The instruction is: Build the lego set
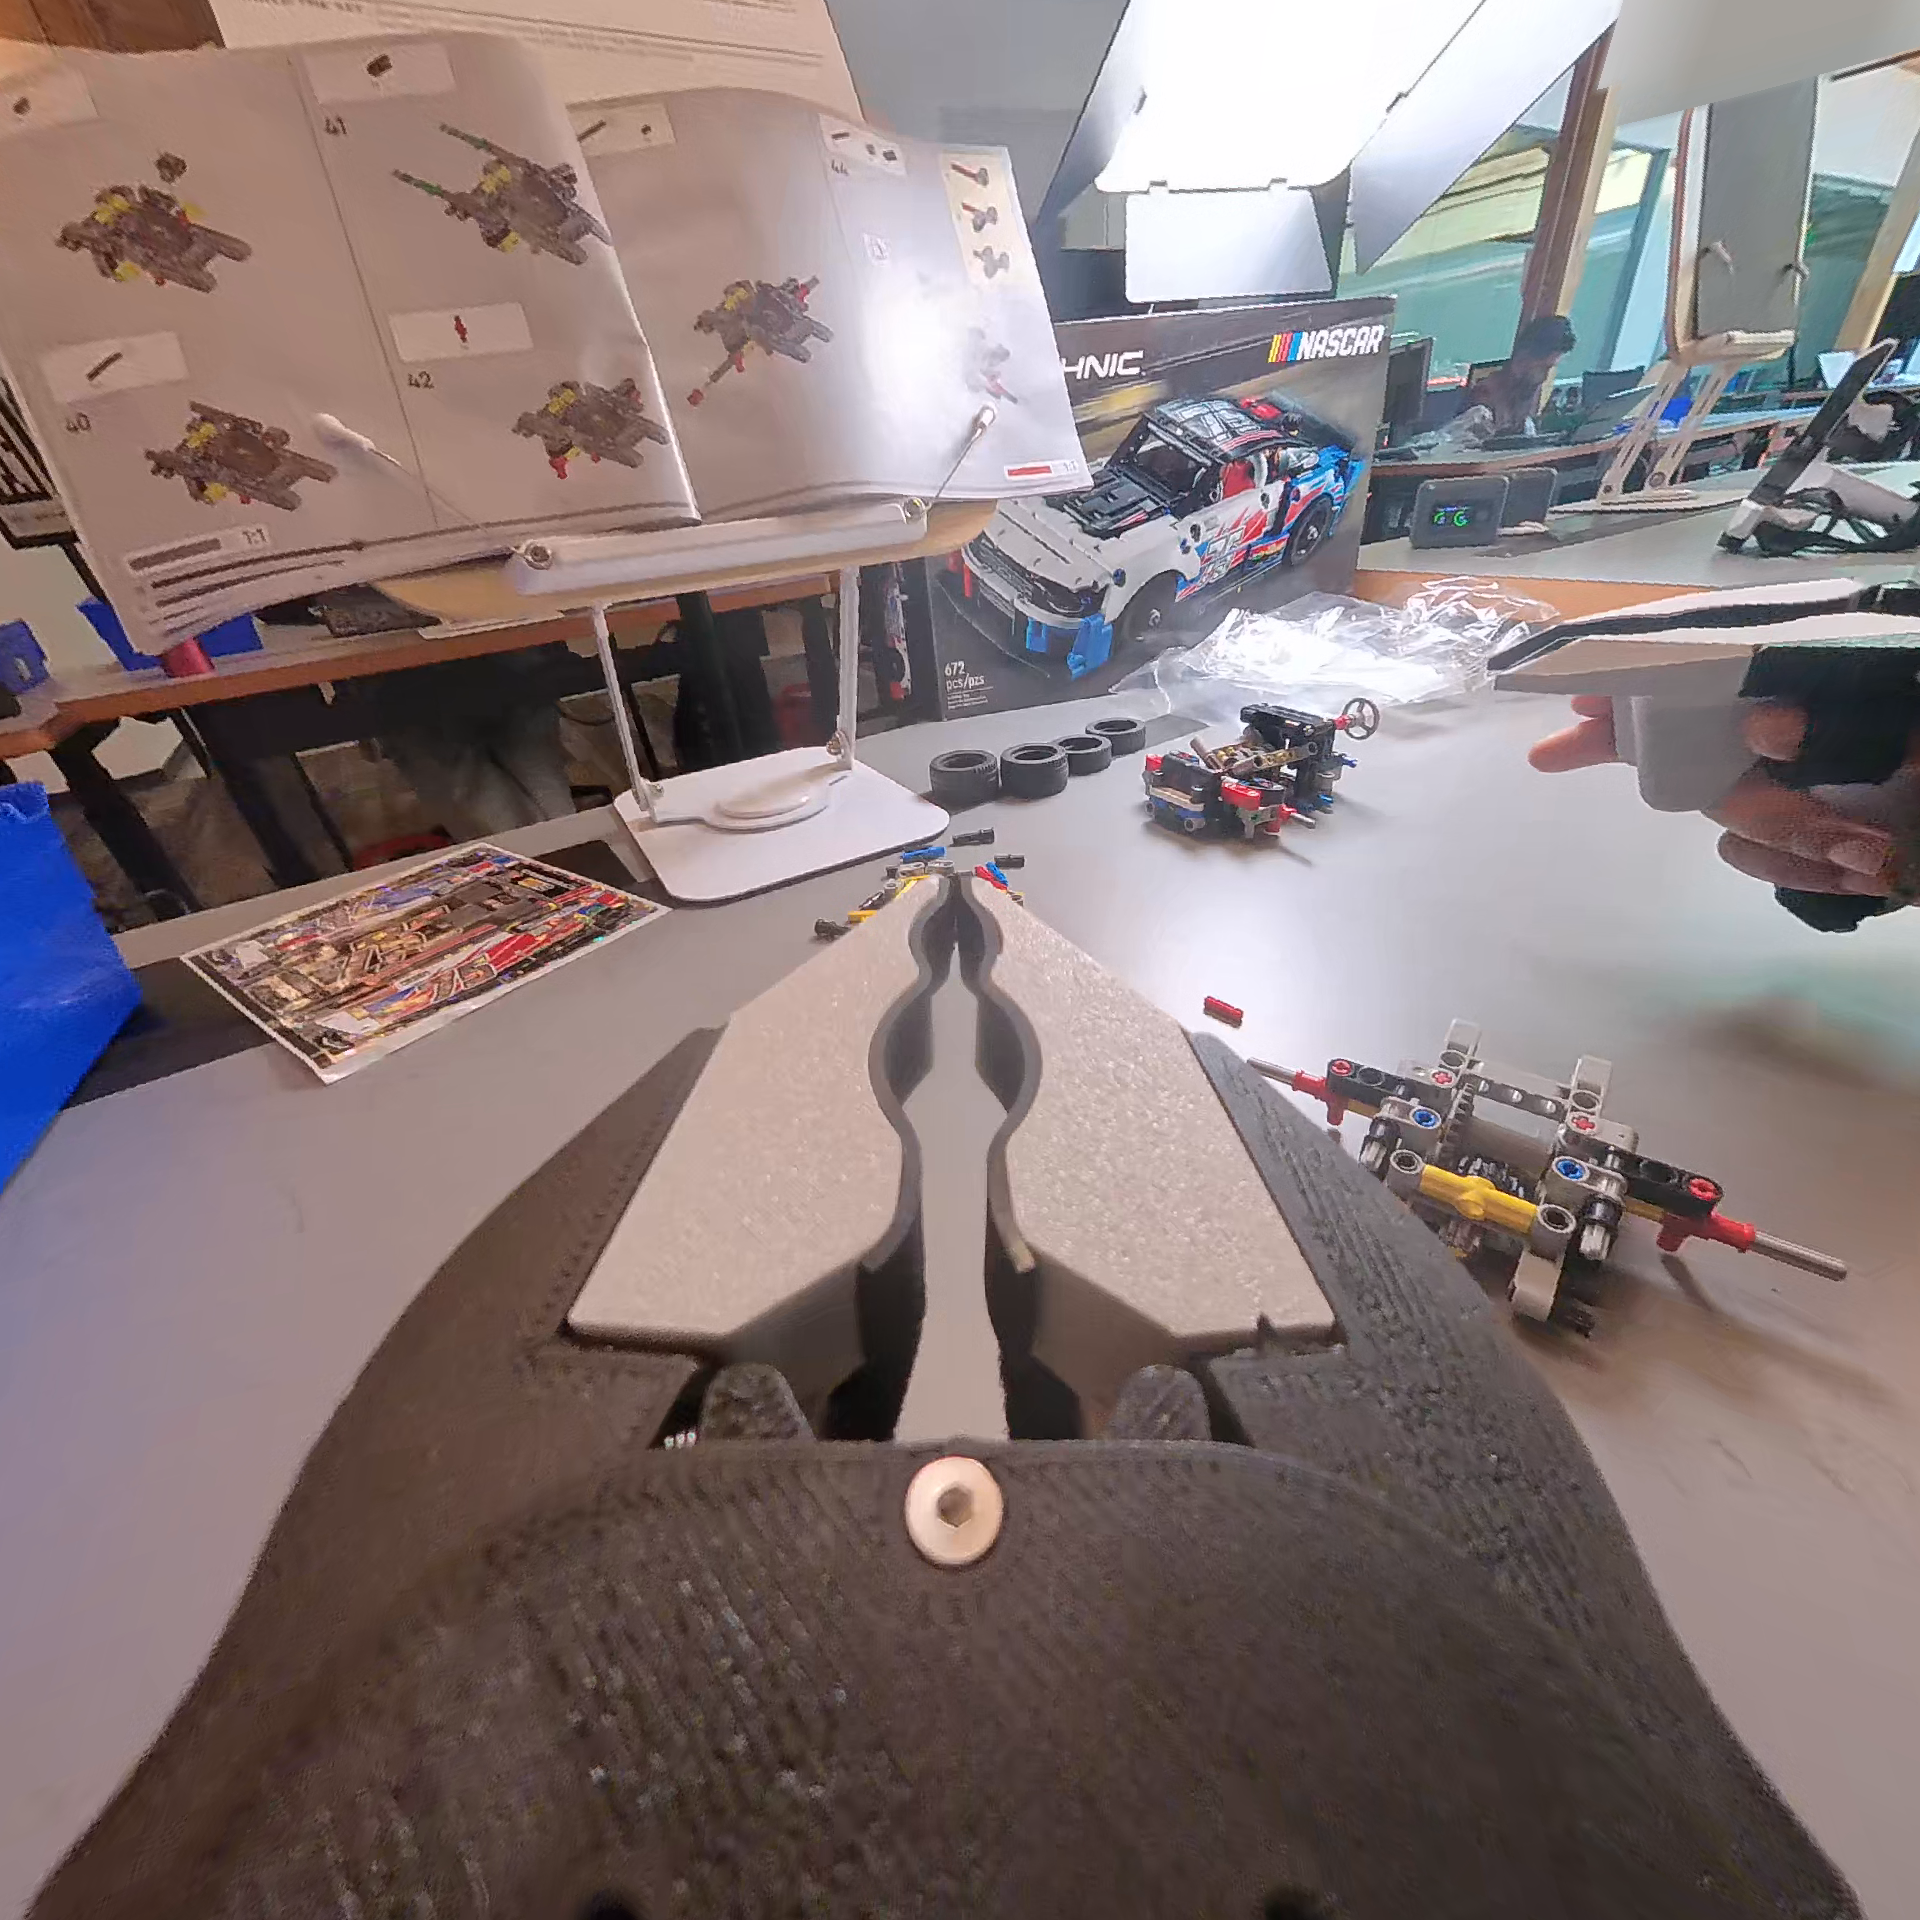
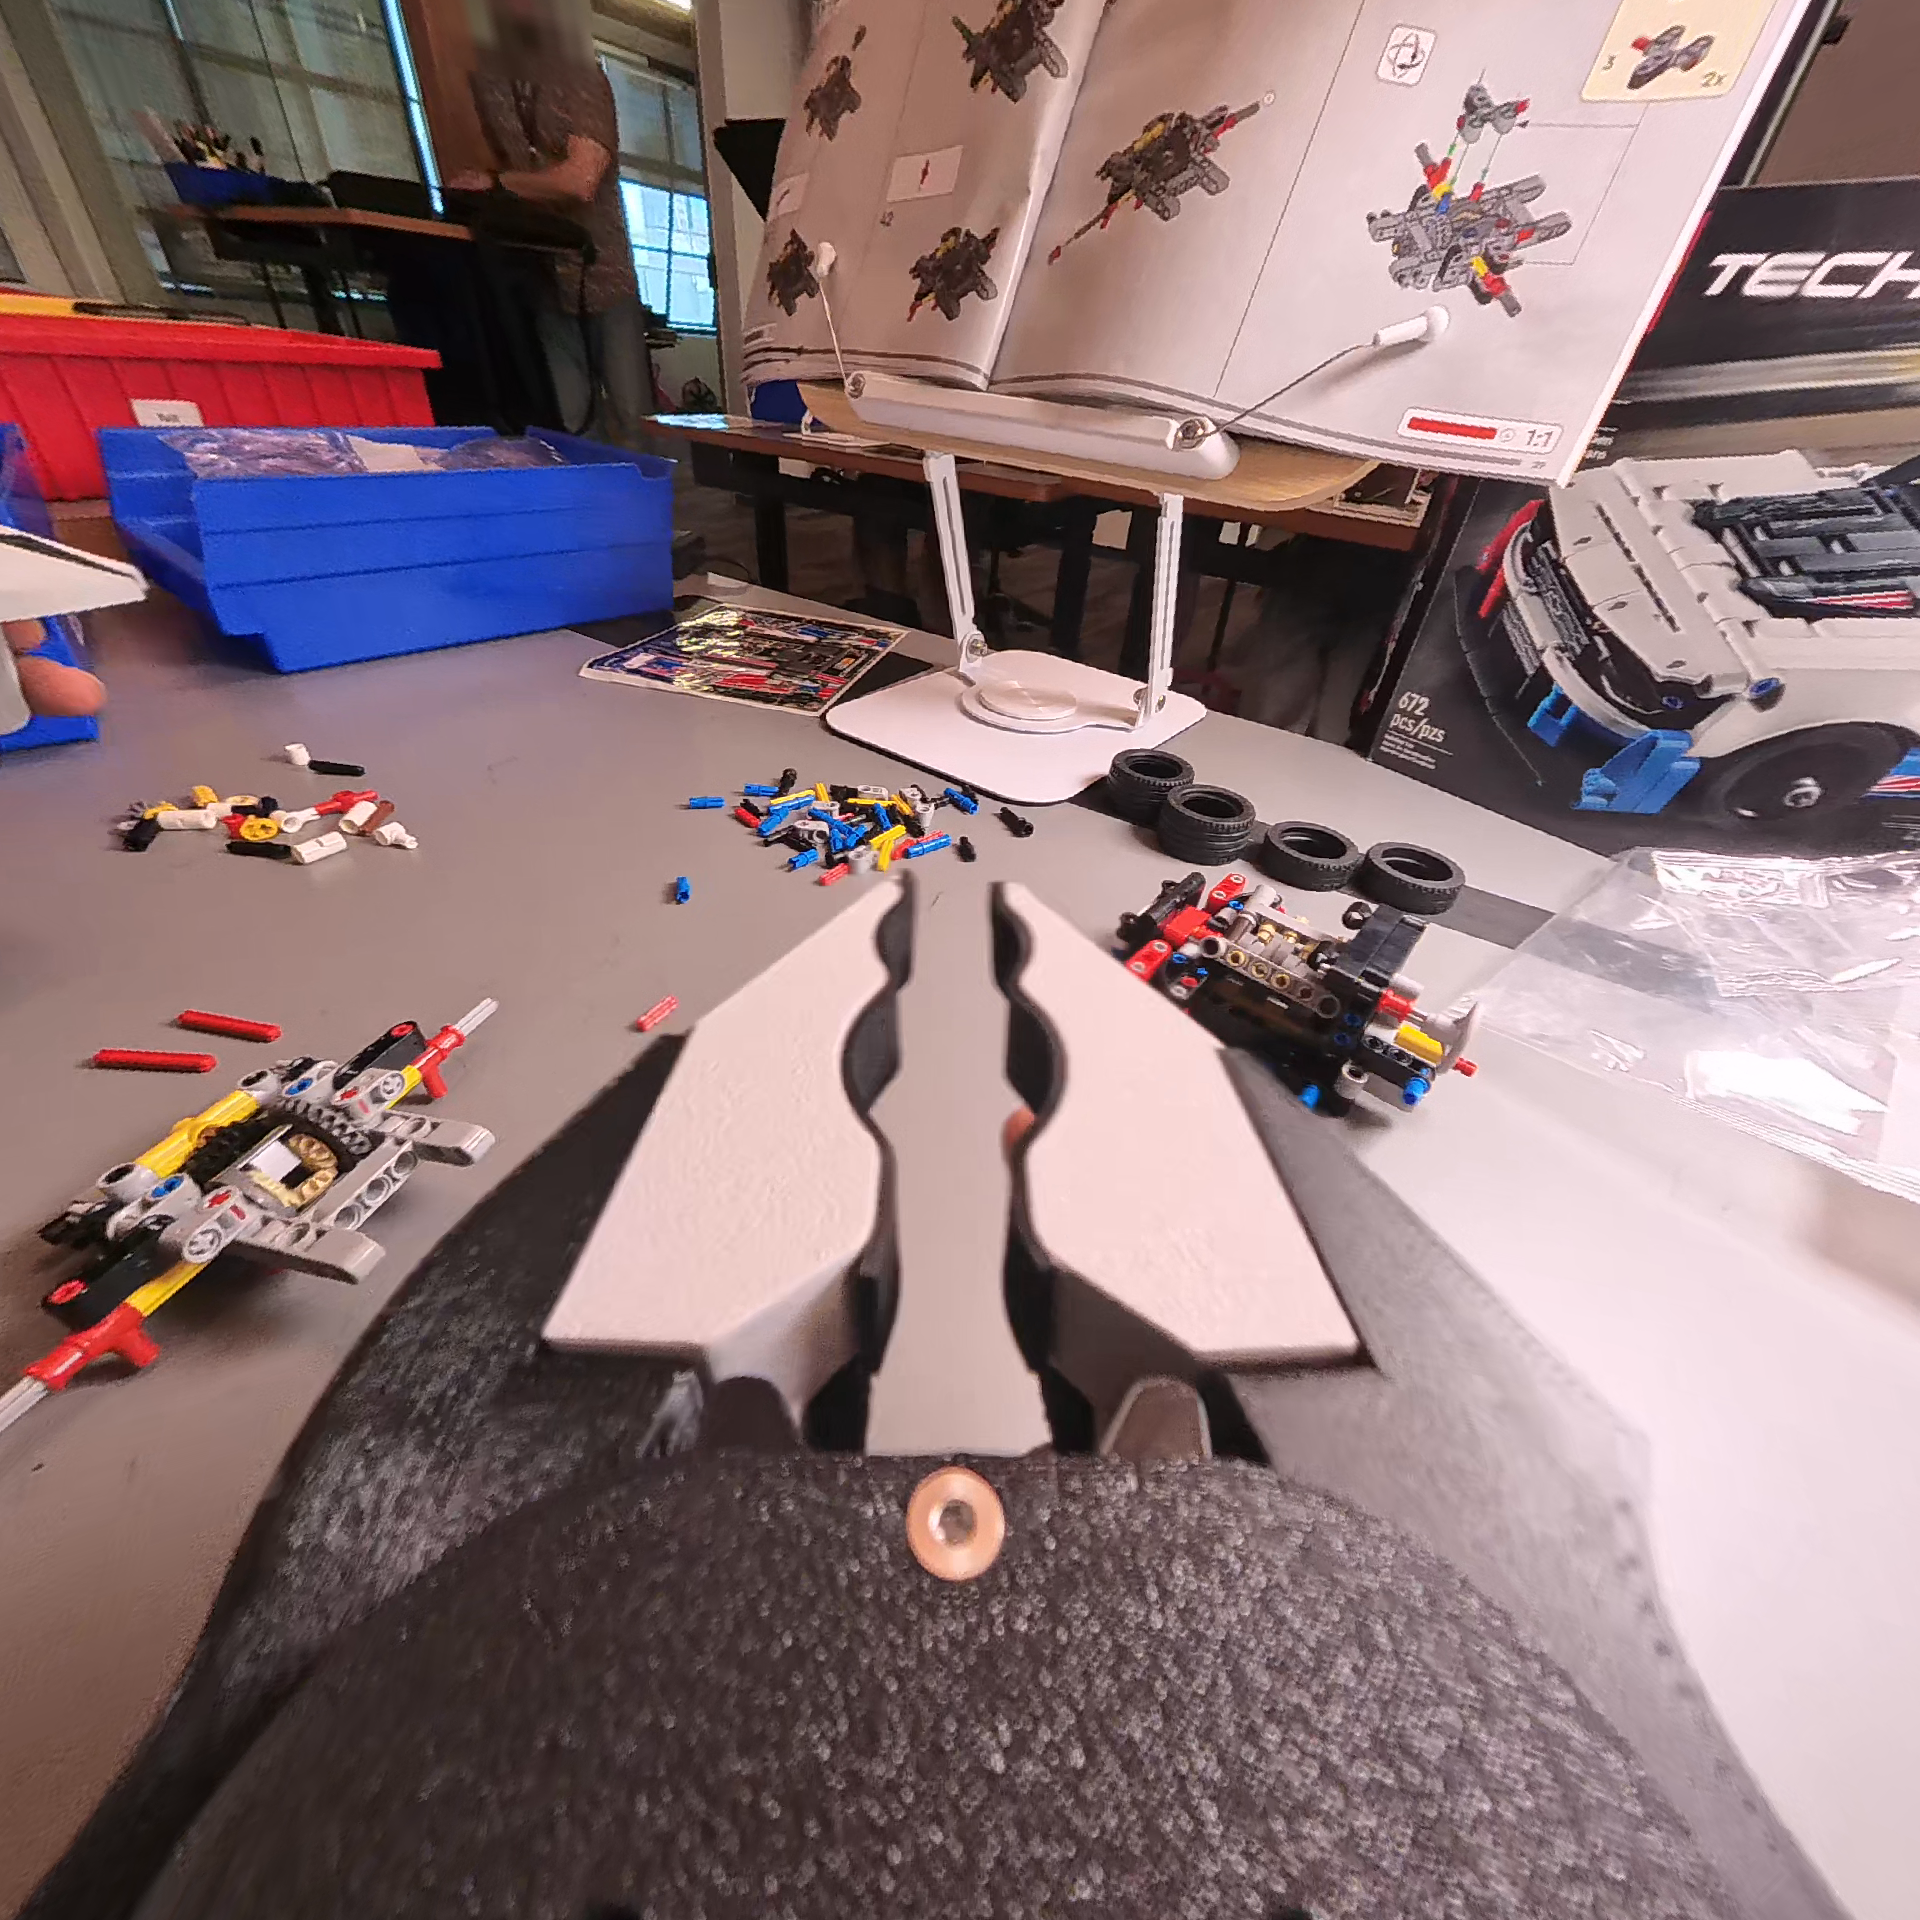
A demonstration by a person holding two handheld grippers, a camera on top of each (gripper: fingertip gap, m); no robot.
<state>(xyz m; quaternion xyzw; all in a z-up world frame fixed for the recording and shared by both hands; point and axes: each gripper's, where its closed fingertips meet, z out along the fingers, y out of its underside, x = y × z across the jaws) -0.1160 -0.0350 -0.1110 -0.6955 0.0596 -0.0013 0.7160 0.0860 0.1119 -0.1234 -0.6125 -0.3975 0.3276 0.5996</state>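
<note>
Tongs on the left (image 1: 954,883) were pressed together and empty above the desk (image 1: 1351,935); the right tongs (image 2: 951,883) stood slightly spread, holding nothing. Grey axle assembly (image 2: 260,1164) lay at nine o'clock of the right tongs, loose pins (image 2: 852,816) at twelve.

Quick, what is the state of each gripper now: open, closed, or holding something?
Left gripper: closed, fingers meet at the tips, nothing held.
Right gripper: open, a gap between the fingers, nothing held.
</note>
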